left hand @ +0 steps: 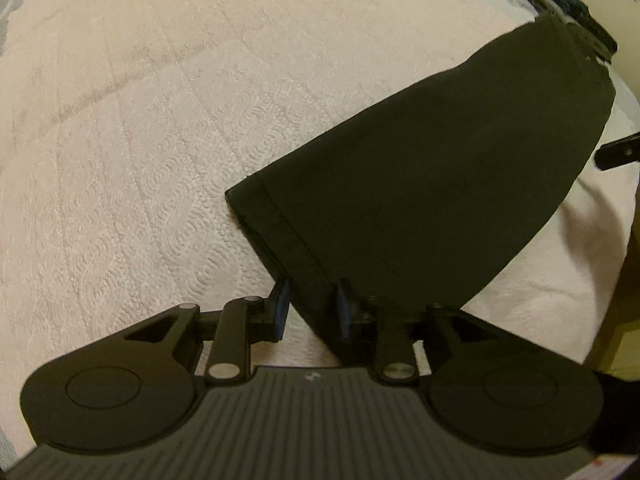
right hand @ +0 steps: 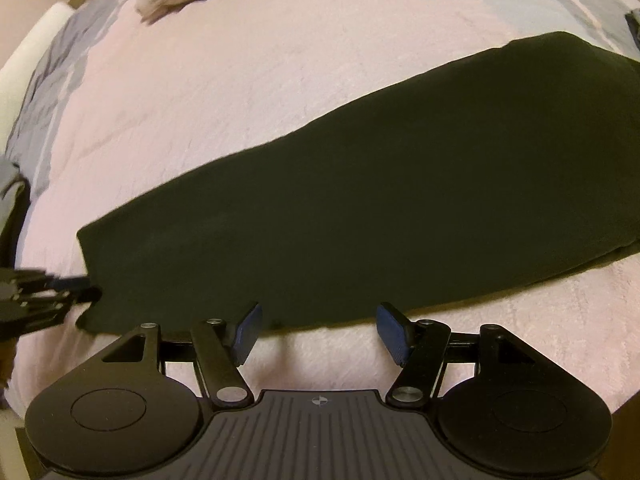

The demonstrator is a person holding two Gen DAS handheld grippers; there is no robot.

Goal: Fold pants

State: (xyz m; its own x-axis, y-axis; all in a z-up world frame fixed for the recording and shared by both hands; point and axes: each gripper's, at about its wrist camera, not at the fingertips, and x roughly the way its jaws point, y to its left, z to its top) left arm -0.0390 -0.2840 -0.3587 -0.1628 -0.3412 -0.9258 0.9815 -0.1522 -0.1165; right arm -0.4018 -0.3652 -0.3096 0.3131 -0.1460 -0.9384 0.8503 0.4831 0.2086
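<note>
Pants: dark, flat-folded fabric pants [right hand: 360, 200] lie along the pink quilted bedspread [left hand: 140, 140], crossing the frame's centre.
Left gripper: left gripper [left hand: 312, 310], lower centre, blue pads straddling the hem corner, not fully together.
Right gripper: right gripper [right hand: 320, 330], jaws wide apart, just beside the pants' near edge.

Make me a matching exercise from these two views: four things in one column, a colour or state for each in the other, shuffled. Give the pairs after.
Things
1. left claw
2. right claw
3. pants
4. bedspread

States
A. pale pink, quilted
B. dark, lying flat and folded lengthwise
C. open, just short of the cloth's long edge
D. its blue pads either side of the hem corner

Pairs: 1-D, 2-C, 3-B, 4-A
</note>
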